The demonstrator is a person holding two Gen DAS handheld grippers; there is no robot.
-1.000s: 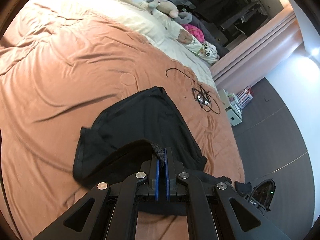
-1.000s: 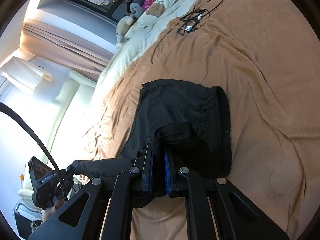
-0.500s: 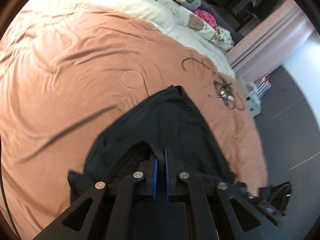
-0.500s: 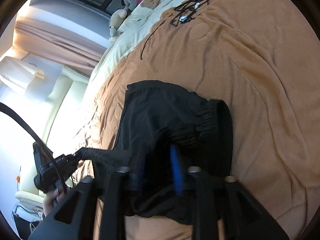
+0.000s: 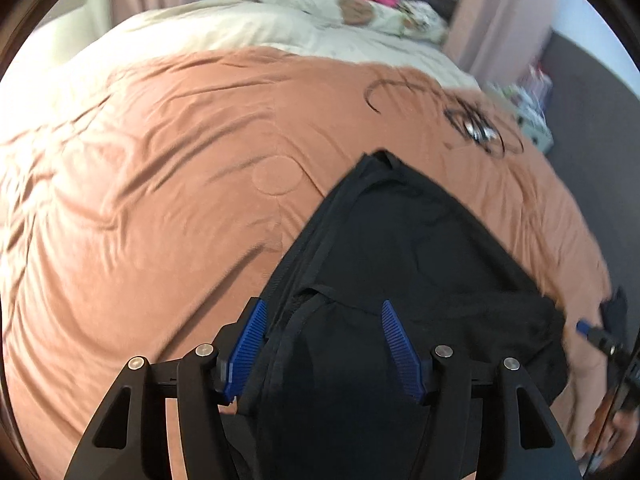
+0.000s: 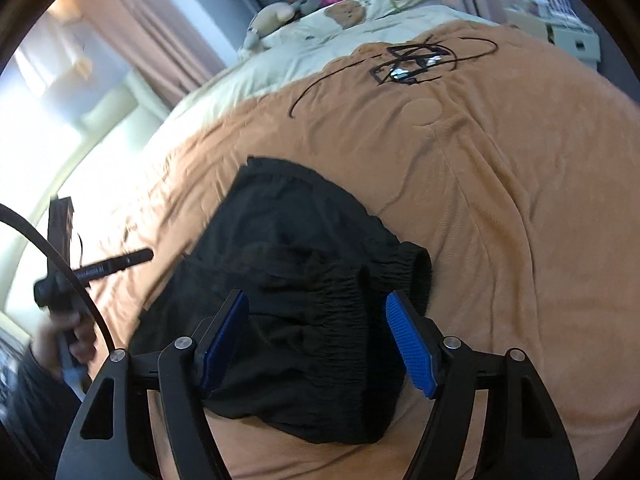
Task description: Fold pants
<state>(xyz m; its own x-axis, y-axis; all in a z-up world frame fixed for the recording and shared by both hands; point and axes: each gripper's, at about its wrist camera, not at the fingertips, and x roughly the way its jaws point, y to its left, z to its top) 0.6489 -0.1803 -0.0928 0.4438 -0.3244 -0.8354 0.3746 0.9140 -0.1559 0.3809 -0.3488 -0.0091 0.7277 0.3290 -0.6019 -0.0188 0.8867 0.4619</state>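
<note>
Black pants (image 5: 400,264) lie folded in a compact stack on the brown blanket (image 5: 160,184). In the right wrist view the pants (image 6: 288,256) show their gathered elastic waistband on top. My left gripper (image 5: 322,344) is open, its blue pads (image 5: 248,344) spread just above the near edge of the pants, holding nothing. My right gripper (image 6: 316,336) is open too, its blue pads (image 6: 412,344) either side of the waistband, holding nothing. The left gripper also shows at the left of the right wrist view (image 6: 100,268).
A tangle of black cable with glasses (image 6: 412,60) lies on the blanket beyond the pants. Pillows and stuffed toys (image 5: 340,0) lie at the head of the bed. The bed's edge and dark floor (image 5: 592,120) are at the right.
Both grippers were shut on folds of the pants; both have opened and let the cloth drop onto the stack. Both cameras have pulled back and tilted up.
</note>
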